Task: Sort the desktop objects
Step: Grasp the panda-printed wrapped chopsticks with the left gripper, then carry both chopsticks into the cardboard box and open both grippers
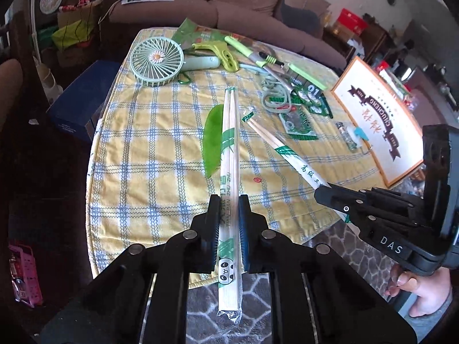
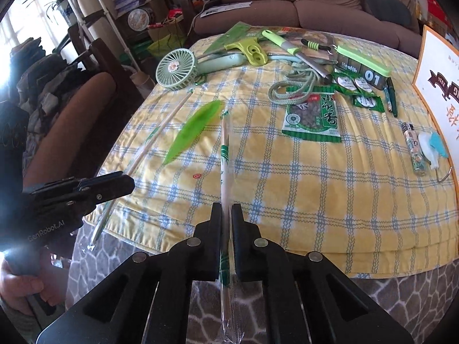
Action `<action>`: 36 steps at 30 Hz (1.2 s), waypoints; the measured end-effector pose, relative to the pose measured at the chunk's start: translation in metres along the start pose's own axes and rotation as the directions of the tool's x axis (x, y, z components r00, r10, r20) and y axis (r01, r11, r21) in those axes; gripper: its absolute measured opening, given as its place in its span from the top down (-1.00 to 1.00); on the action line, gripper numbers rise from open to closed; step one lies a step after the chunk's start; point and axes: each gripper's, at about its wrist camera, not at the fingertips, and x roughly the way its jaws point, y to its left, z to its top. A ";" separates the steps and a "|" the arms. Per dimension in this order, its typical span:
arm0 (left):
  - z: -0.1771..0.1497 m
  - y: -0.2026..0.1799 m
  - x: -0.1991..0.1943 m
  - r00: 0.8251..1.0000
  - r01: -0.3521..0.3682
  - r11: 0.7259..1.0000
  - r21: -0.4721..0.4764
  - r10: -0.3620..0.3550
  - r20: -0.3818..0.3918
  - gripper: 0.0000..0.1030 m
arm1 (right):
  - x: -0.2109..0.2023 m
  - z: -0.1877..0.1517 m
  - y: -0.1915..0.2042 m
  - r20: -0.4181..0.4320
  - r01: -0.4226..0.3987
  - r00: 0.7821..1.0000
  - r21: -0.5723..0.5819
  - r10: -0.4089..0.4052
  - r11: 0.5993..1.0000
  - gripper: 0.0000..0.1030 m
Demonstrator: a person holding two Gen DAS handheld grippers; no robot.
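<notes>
My left gripper (image 1: 229, 200) is shut on a wrapped pair of chopsticks (image 1: 229, 149) with a panda print, held over the near edge of the table. My right gripper (image 2: 226, 209) is shut on a second wrapped pair of chopsticks (image 2: 225, 160), also over the near edge. Each gripper shows in the other's view: the right one (image 1: 324, 190) at the right, the left one (image 2: 126, 182) at the left, holding its chopsticks (image 2: 155, 134). A green leaf-shaped piece (image 1: 213, 140) lies flat between the two pairs; it also shows in the right wrist view (image 2: 195, 129).
On the yellow checked cloth (image 2: 315, 186) at the far side lie a green hand fan (image 2: 176, 70), a peeler (image 2: 252, 50), a cord (image 2: 289, 89), snack packets (image 2: 312, 117), a lighter (image 2: 414, 150) and a framed sign (image 1: 381, 120). A brown sofa (image 2: 315, 3) stands behind the table.
</notes>
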 end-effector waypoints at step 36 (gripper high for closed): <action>0.134 -0.398 0.101 0.910 0.397 0.917 -0.042 -0.399 -0.108 0.77 | -0.248 0.030 -0.317 0.289 0.105 0.932 0.359 -0.218 0.927 0.88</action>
